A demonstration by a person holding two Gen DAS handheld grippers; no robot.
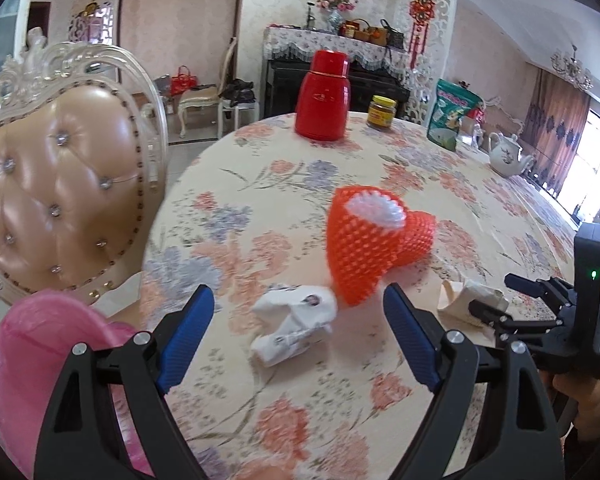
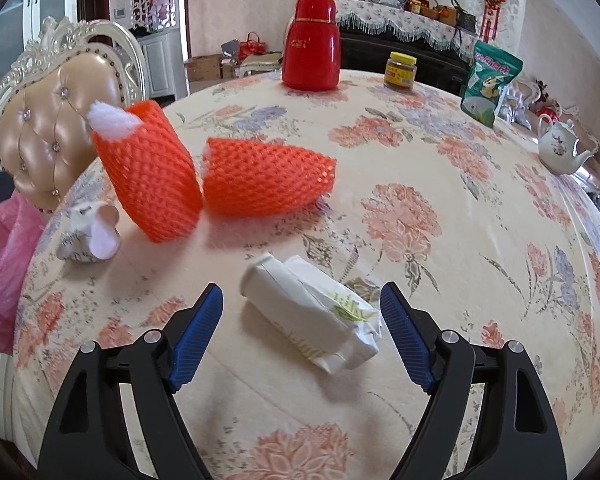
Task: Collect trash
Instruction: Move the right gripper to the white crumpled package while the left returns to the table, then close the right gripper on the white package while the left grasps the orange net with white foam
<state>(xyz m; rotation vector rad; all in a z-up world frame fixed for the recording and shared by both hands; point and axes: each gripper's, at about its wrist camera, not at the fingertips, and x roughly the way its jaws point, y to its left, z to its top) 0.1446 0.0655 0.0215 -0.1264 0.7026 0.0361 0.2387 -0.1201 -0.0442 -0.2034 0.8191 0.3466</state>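
Observation:
My left gripper (image 1: 298, 312) is open with a crumpled white paper cup (image 1: 294, 326) lying between its blue fingers on the floral table. Just beyond stands an orange foam fruit net (image 1: 372, 240) with white lining. My right gripper (image 2: 302, 304) is open around a crumpled white paper wrapper (image 2: 320, 312) on the table. In the right wrist view two orange foam nets (image 2: 152, 172) (image 2: 268, 178) lie ahead-left, and the crumpled cup (image 2: 90, 236) lies near the table's left edge. The right gripper also shows at the right of the left wrist view (image 1: 496, 300), by the wrapper (image 1: 468, 300).
A pink plastic bag (image 1: 40, 364) hangs at the table's left edge, also seen in the right wrist view (image 2: 4, 268). A tufted chair (image 1: 60, 184) stands beside it. A red thermos (image 2: 312, 44), jar (image 2: 400, 71), green snack bag (image 2: 486, 84) and teapot (image 2: 560, 148) stand at the far side.

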